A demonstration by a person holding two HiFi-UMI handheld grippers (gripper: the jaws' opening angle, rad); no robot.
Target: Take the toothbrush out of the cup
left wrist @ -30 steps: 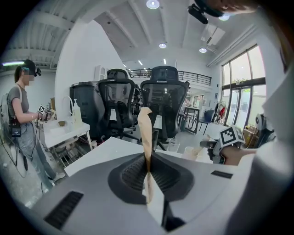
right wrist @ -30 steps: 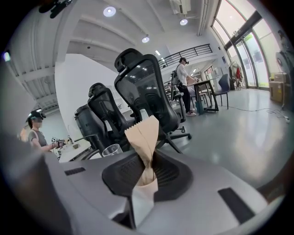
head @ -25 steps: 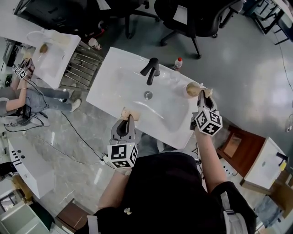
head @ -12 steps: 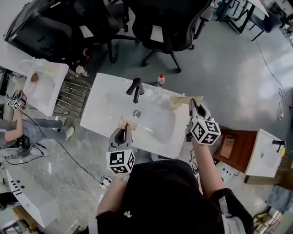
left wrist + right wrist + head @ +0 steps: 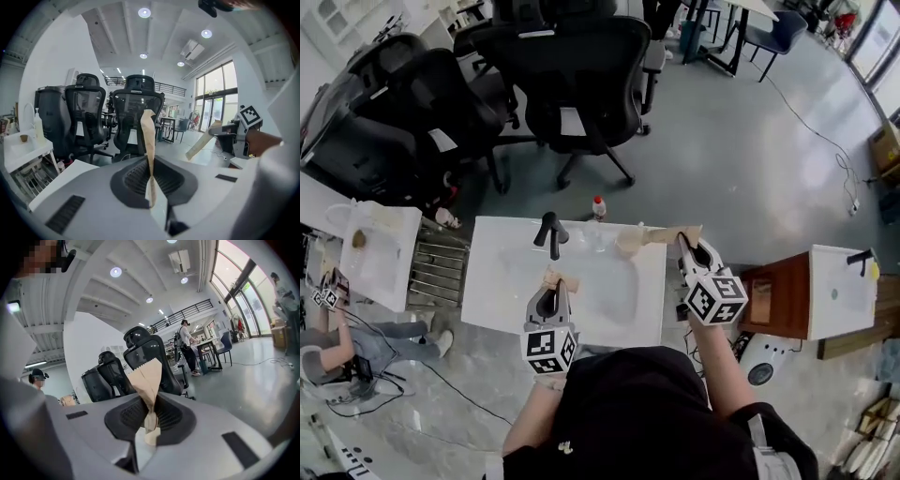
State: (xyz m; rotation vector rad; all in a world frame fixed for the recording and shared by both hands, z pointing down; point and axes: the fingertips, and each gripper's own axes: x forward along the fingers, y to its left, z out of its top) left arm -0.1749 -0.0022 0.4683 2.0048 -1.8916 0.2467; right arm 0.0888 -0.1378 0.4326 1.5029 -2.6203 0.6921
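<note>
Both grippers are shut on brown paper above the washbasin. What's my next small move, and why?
Probably lower the right gripper and release its paper bag onto the washbasin: the left gripper also pinches brown paper, so neither is free, and I can't make out a toothbrush.

I'm looking down on a white washbasin counter [image 5: 502, 281] standing on grey floor [image 5: 750, 159], a black faucet [image 5: 549, 231] rising from its back edge.

L hand-held gripper [image 5: 553, 283] & R hand-held gripper [image 5: 682, 244] each pinch brown paper [image 5: 148, 140].
</note>
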